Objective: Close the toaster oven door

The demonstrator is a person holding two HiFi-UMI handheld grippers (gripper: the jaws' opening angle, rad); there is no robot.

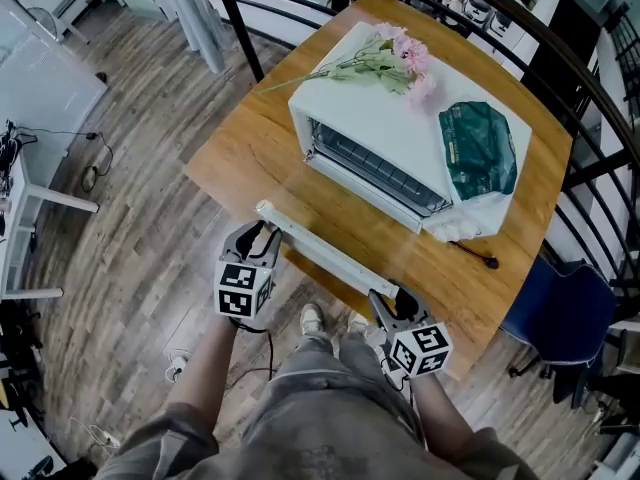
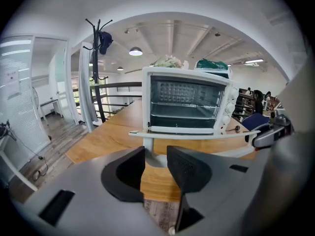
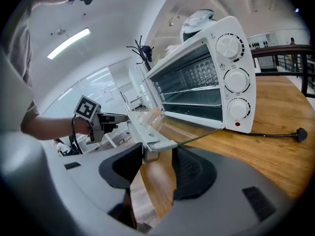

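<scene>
Black-padded and spread wide, the left gripper has the left mount of the door handle standing in its gap. Bare space shows beside the mount, so the gripper clamps nothing. The right gripper is just as open around the handle's right end bracket, again without squeezing. In the head view both sit at the lower centre of the frame, one at each end of the white bar. Beyond them the glass door stands open, hinged at the bottom front of the white toaster oven. The oven fills the upper middle of the frame on the wooden table, with flowers and a green bag on its roof. The door looks stiff and light, but its pane is probably slick and breakable. The bar near its mounts seems the sound place to push, evenly from both ends so nothing twists.
</scene>
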